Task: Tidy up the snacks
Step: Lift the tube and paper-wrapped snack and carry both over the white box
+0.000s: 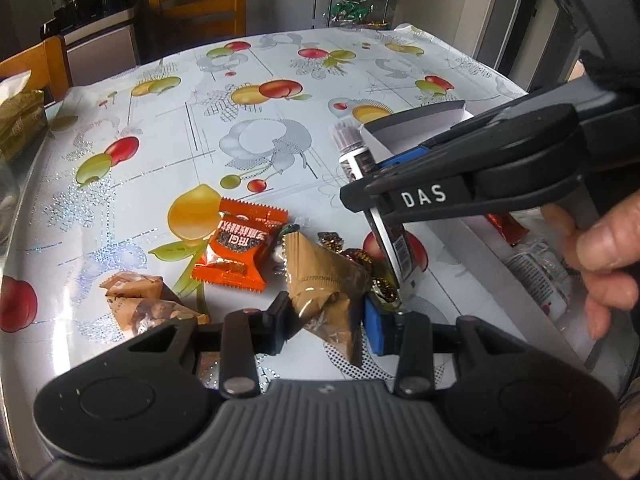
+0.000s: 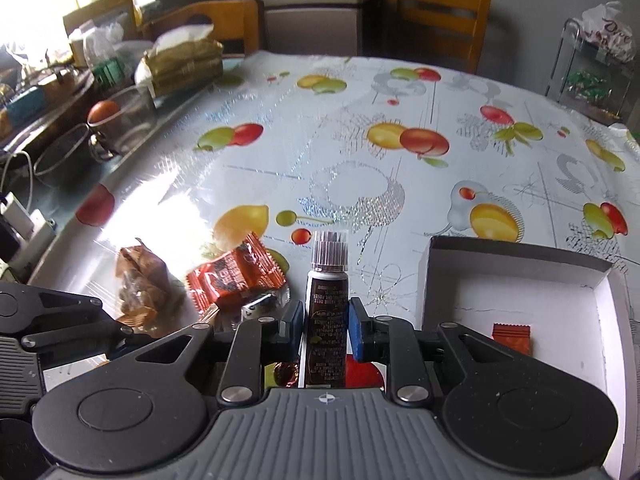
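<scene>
Left gripper [image 1: 325,322] grips gold packet [image 1: 324,280] above fruit-print tablecloth [image 1: 248,136].

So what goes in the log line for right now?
left hand-held gripper: shut on gold foil snack packet | right hand-held gripper: shut on dark clear-capped tube | white cardboard box: one orange packet inside

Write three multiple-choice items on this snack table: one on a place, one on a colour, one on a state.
1. Where does the white box stand?
A. right of the tube
B. on a chair
C. left of the orange packet

2. What colour is the flat packet lying in the box?
A. green
B. orange
C. blue

3. What does the right gripper hold?
A. nothing
B. a spoon
C. a dark tube

A: the right wrist view shows the box right of the tube.
B: it is orange against the white floor.
C: the jaws are shut on the tube.
</scene>
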A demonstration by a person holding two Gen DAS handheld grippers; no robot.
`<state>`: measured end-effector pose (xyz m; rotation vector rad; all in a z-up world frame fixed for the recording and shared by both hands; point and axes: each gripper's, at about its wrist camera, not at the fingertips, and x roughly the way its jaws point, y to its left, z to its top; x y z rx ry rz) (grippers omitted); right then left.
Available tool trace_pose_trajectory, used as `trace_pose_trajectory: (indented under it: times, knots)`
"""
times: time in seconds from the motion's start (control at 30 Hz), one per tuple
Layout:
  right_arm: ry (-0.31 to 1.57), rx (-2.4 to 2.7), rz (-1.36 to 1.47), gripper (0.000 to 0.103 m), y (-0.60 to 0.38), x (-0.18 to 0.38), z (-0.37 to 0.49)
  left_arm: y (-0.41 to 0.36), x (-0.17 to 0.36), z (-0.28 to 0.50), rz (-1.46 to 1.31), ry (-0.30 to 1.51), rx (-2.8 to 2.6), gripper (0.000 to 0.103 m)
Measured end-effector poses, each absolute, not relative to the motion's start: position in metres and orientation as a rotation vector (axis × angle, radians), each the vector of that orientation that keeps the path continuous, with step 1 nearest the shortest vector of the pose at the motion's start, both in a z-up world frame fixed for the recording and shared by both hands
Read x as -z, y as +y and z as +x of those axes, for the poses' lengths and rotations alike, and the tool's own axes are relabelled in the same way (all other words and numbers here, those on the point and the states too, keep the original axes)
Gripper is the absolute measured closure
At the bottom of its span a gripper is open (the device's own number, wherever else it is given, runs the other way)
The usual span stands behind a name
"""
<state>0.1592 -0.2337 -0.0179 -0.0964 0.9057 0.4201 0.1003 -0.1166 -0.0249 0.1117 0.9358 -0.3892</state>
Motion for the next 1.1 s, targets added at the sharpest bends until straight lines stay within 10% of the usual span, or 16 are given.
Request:
trace_pose_trajectory:
  times: [1.1]
  knots:
    - [0.739,-0.427,-0.015,0.078,-0.264,-0.039,0.093,-0.123,-0.011,0.052,0.141,0.835,0.334,0.067]
